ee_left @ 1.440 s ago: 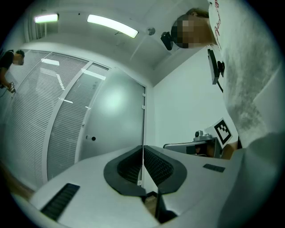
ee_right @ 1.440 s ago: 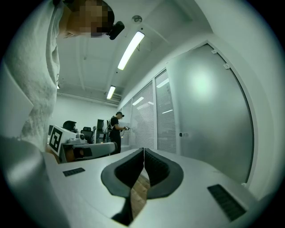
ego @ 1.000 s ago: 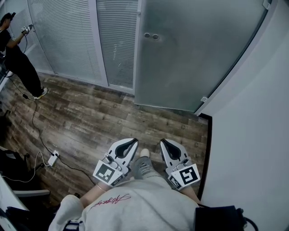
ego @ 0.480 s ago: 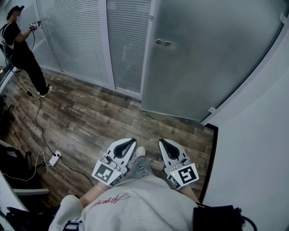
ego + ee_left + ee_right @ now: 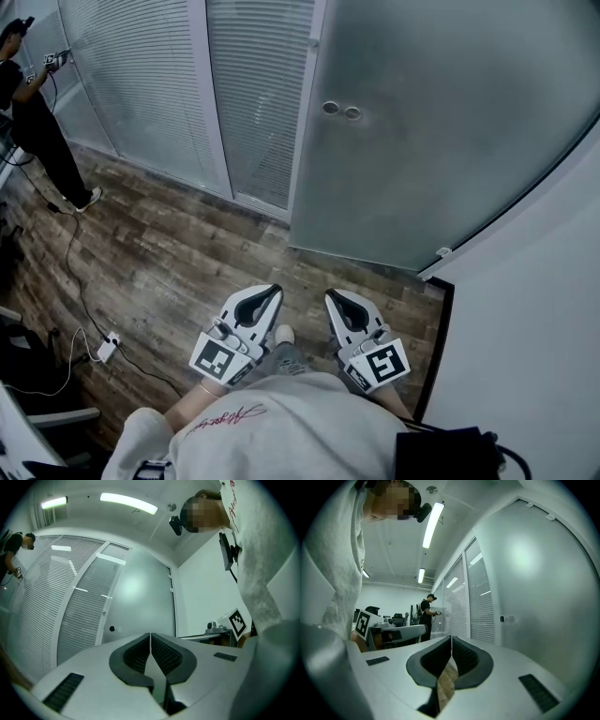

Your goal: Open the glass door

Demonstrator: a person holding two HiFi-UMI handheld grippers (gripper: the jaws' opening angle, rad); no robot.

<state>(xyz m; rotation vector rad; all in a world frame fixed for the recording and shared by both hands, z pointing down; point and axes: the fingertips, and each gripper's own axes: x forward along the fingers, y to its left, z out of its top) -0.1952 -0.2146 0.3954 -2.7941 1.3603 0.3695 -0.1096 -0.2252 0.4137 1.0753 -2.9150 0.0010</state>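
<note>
The frosted glass door (image 5: 441, 122) stands closed ahead, with a pair of round knobs (image 5: 340, 111) near its left edge. Both grippers are held low in front of the person's body, well short of the door. My left gripper (image 5: 271, 292) is shut with nothing between its pads. My right gripper (image 5: 333, 296) is also shut and empty. In the left gripper view the closed jaws (image 5: 150, 637) point at the door (image 5: 140, 597), its knob (image 5: 111, 628) to their left. In the right gripper view the closed jaws (image 5: 451, 640) point along the door (image 5: 539, 588), whose knob (image 5: 502, 618) shows at mid-height.
A partition with slatted blinds (image 5: 141, 84) runs left of the door. A white wall (image 5: 544, 319) closes the right side. Another person (image 5: 33, 112) stands at the far left by the partition. A cable and power strip (image 5: 105, 347) lie on the wooden floor (image 5: 169, 253).
The door and its knobs have come closer and lower in the head view as the person walks toward them. Both grippers stay shut, side by side, at the same spot before the body.
</note>
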